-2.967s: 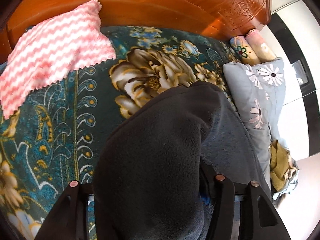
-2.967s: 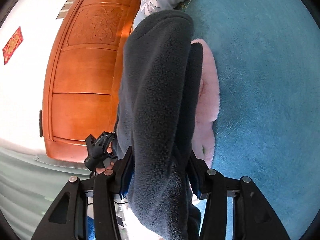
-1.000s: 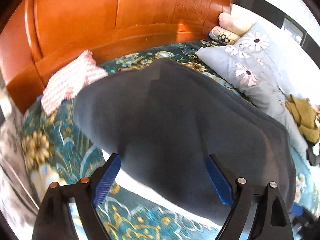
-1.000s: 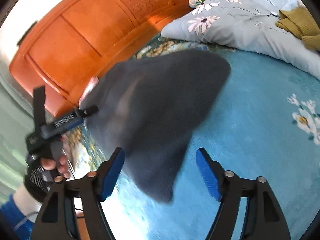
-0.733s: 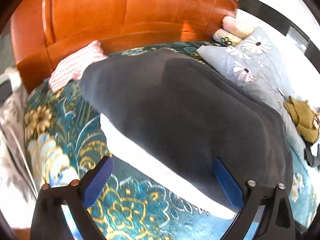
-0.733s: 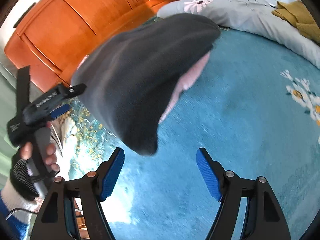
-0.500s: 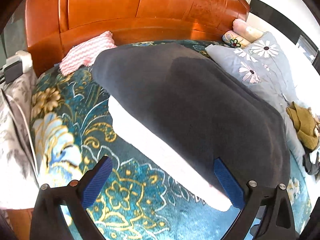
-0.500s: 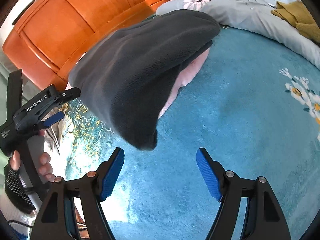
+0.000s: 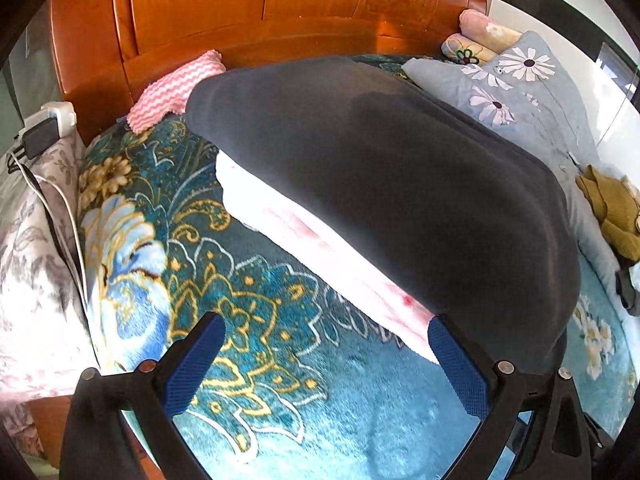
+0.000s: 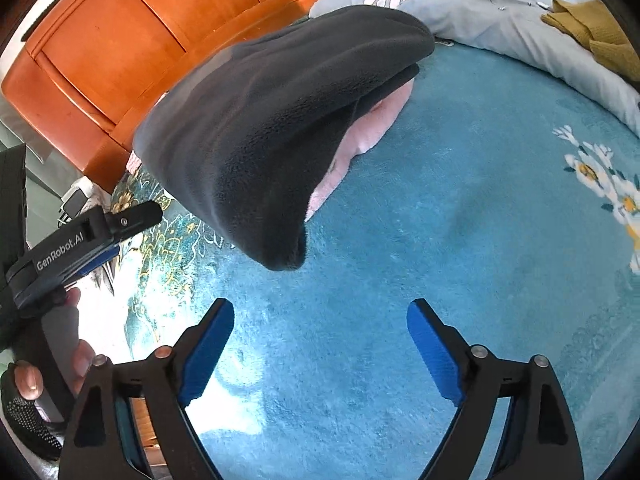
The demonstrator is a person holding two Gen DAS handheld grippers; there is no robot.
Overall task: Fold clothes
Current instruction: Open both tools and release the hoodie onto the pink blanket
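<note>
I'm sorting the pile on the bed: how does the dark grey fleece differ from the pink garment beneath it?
The dark grey fleece lies on top, fully exposed; the pink garment sits underneath, showing only along the edges. The fleece is charcoal and overhangs the stack; the pink garment is pale, with only a strip of it peeking out. Both look soft, are folded, and rest on the teal blanket, untouched by either open gripper.

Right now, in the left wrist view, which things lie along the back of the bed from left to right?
Charger plug → pink zigzag cloth → dark grey fleece → grey flowered pillow → mustard garment.
</note>
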